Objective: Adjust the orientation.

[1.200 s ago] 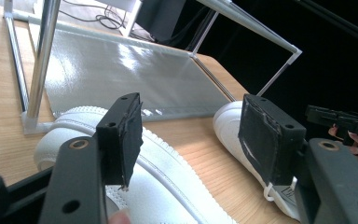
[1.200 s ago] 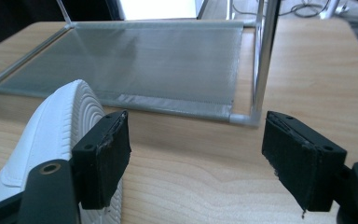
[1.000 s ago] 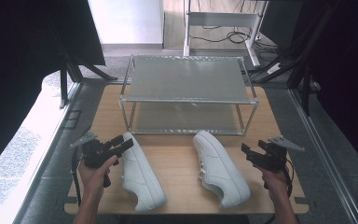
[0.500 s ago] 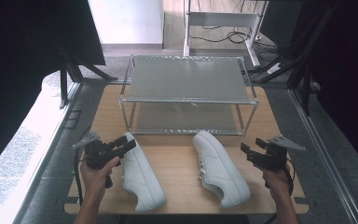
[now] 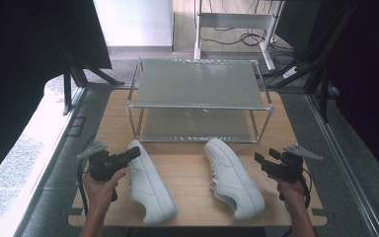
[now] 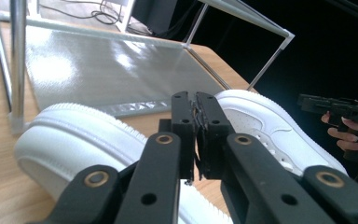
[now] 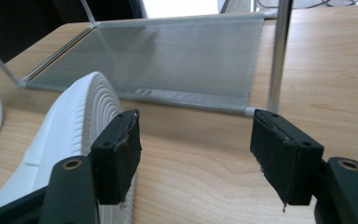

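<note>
Two white sneakers lie on the wooden table. The left shoe is right beside my left gripper, whose jaws have just closed and now meet with nothing between them, above the shoe's edge. The right shoe lies to the left of my right gripper. That gripper is open; its jaws have just closed a little, and only bare table shows between them. The shoe's sole rim sits by its left pad.
A two-shelf metal rack stands behind the shoes, its lower shelf bare. Rack posts rise close ahead of each gripper. Table edges lie near both hands. Dark frames and cables stand beyond.
My left gripper's jaws have come together from open. Both hands stay about where they were, and the shoes have not moved.
</note>
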`<state>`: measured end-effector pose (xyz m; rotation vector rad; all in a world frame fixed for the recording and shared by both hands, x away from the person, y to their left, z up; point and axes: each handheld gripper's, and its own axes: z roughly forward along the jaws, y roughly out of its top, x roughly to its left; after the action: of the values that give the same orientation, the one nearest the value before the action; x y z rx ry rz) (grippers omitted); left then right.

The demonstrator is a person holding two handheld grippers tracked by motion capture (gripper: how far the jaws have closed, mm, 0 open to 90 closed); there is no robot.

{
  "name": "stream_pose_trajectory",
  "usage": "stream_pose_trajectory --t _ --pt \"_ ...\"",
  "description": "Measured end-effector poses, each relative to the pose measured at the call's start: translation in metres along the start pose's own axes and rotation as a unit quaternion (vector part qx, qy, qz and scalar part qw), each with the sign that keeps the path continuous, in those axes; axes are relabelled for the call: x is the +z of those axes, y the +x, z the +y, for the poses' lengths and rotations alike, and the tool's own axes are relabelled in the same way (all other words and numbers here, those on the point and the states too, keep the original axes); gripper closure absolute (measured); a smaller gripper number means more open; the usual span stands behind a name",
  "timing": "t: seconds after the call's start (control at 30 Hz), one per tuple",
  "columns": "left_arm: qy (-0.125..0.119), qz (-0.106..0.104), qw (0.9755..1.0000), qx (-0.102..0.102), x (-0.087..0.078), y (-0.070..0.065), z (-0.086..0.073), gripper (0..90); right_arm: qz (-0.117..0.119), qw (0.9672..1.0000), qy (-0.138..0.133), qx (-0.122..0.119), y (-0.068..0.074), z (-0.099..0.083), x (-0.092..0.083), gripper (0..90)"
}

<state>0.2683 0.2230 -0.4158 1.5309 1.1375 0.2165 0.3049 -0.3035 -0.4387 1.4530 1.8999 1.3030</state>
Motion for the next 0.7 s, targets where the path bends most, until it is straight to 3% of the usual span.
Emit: stream_pose_trajectory --t 0.13,0.3,0.33,0.7 --pt "0.000 0.025 0.9996 -0.015 -0.015 0.006 -0.014 89.6 0.007 0.9999 0.006 -0.007 0.002 0.000 0.001 34.5" --pt "0.012 0.040 0.9987 -0.029 -0.022 0.015 -0.029 89.8 0.007 0.9999 0.011 -0.009 0.002 -0.001 0.001 34.8" --pt "0.016 0.044 0.9983 -0.035 -0.022 0.019 -0.034 89.8 0.006 0.9999 0.011 -0.008 0.003 -0.002 0.000 35.1" --pt "0.053 0.056 0.9964 -0.035 -0.010 0.025 -0.044 90.0 -0.013 0.9999 0.009 0.001 -0.005 -0.008 0.000 36.6"
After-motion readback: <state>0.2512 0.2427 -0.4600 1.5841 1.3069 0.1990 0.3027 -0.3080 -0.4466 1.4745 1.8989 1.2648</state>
